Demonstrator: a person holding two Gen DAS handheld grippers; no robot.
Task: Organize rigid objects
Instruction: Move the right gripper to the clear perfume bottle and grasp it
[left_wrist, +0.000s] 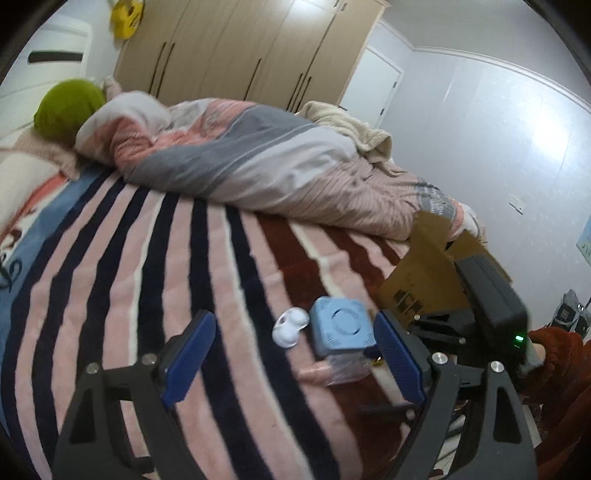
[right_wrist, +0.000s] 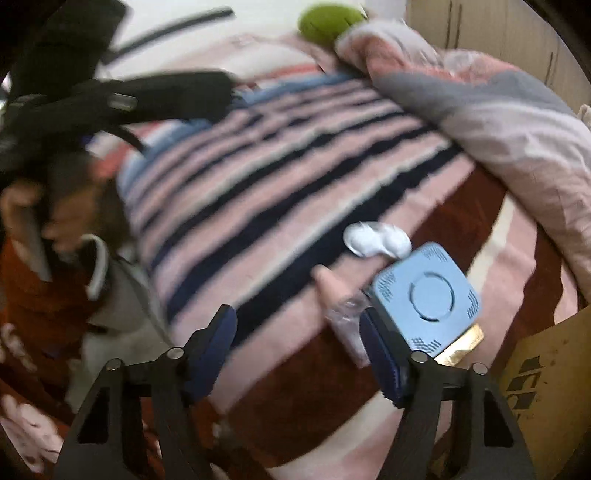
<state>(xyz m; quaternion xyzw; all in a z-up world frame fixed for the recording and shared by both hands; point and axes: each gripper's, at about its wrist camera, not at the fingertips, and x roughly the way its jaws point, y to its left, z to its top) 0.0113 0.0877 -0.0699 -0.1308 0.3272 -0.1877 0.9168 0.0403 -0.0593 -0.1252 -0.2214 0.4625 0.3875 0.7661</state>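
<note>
Up front in the left wrist view, my left tongs (left_wrist: 295, 358) gape released over the striped bed blanket (left_wrist: 147, 258). Blue square box (left_wrist: 341, 325) lies flat, round face up, touching my right pad at three o'clock, no clear long axis; white case (left_wrist: 290, 326) just beside it at nine o'clock. In the right wrist view, my right tongs (right_wrist: 297, 350) are released; the box touches the right pad at two o'clock, cardboard carton (right_wrist: 546, 387) at four.
</note>
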